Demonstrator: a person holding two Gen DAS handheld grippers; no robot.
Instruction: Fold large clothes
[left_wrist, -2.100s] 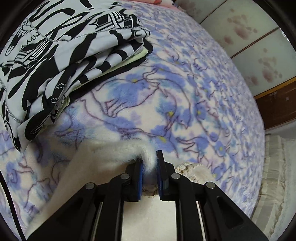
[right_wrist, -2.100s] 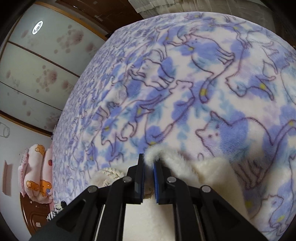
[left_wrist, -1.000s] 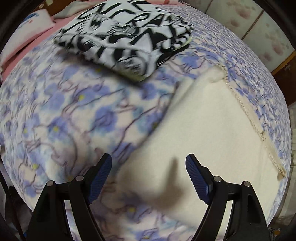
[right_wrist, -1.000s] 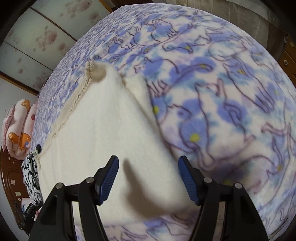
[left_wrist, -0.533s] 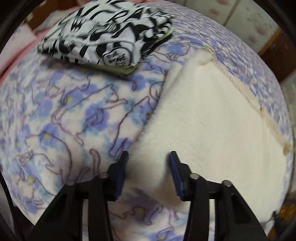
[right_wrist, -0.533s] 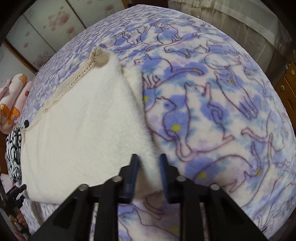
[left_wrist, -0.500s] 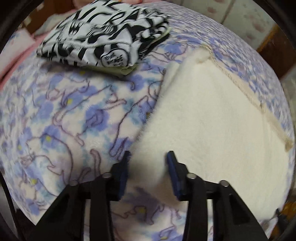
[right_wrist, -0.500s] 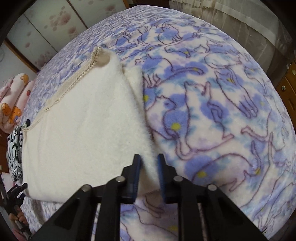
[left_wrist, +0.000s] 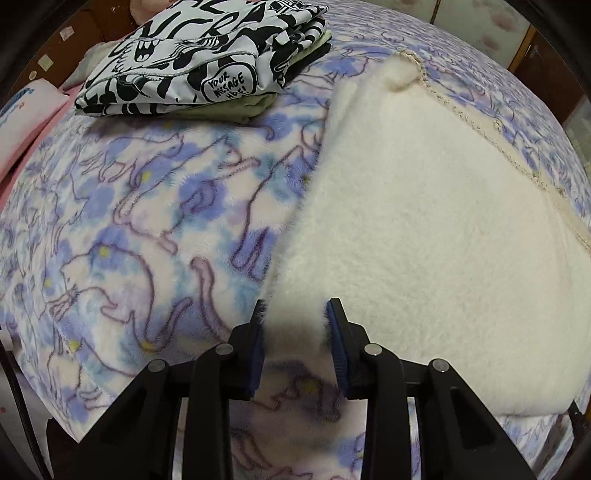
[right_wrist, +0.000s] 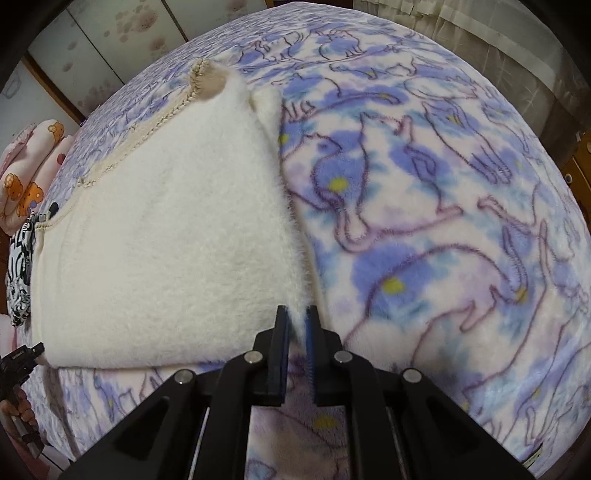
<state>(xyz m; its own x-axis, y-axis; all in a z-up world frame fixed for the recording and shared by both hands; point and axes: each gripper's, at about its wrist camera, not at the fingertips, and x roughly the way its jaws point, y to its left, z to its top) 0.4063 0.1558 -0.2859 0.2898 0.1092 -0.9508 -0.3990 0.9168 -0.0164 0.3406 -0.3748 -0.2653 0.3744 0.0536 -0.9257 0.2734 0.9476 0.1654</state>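
Folded patterned clothes (left_wrist: 207, 62) block the bed's far left corner; blanket (right_wrist: 424, 206) rightward lies open

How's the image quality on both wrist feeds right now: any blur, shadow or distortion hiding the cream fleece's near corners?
Left wrist view: sharp, strong fisheye bulge, dark vignette; the left tool, jaws closing, casts a grey shadow on the fluffy cream fleece garment corner between them. Right wrist view: equally sharp and bulged; the right tool pinches the fleece edge, no glare, purple cat-print blanket evenly lit.
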